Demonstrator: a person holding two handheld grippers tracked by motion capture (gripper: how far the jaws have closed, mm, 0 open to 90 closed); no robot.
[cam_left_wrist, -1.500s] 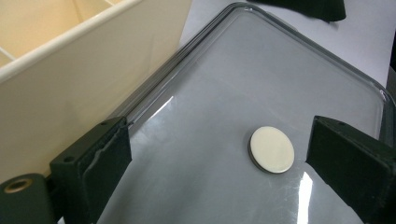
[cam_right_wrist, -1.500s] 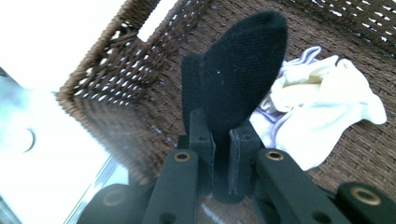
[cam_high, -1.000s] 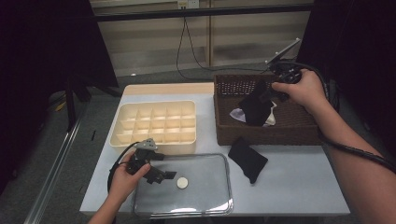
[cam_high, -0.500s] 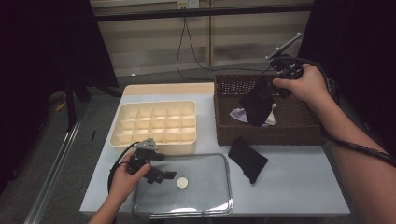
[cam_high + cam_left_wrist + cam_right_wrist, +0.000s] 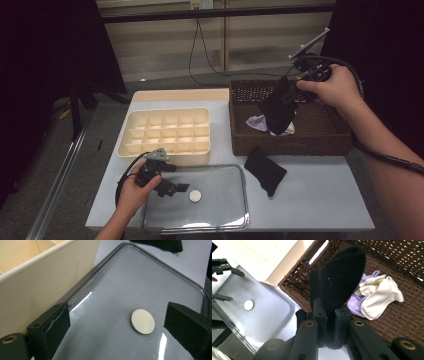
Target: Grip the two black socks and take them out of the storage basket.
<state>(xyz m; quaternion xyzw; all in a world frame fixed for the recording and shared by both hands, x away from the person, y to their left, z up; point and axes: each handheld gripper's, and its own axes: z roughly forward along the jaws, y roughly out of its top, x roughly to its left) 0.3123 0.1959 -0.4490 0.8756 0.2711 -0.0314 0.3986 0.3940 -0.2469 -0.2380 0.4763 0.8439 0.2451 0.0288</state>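
A pale blue bench [image 5: 320,200] stands in a dim room, with a light slatted wall and a hanging cable behind its far edge. At the far right corner sits a brown wicker basket [image 5: 290,142]. Above it the right gripper [image 5: 289,95] pinches a black sock [image 5: 277,110] between nearly closed jaws; the sock hangs clear over the basket's middle, and the right gripper view shows it [image 5: 342,280] folded and clamped between the two pads. In the basket below it lie a cream sock [image 5: 379,298] and a lilac cloth [image 5: 359,302], touching each other. A second black sock [image 5: 265,170] lies flat on the bench just in front of the basket's near wall.

At the far left of the bench is a cream divided tray [image 5: 167,135] with rows of small compartments. In front of it, along the near edge, lies a clear lid [image 5: 220,215] with a small round white knob [image 5: 195,196] at its middle. The left gripper [image 5: 177,189] rests low over the lid's left part, its jaws wide apart and holding nothing; in the left gripper view the knob [image 5: 142,321] lies between the jaws, closer to the right-hand one, with neither pad touching it
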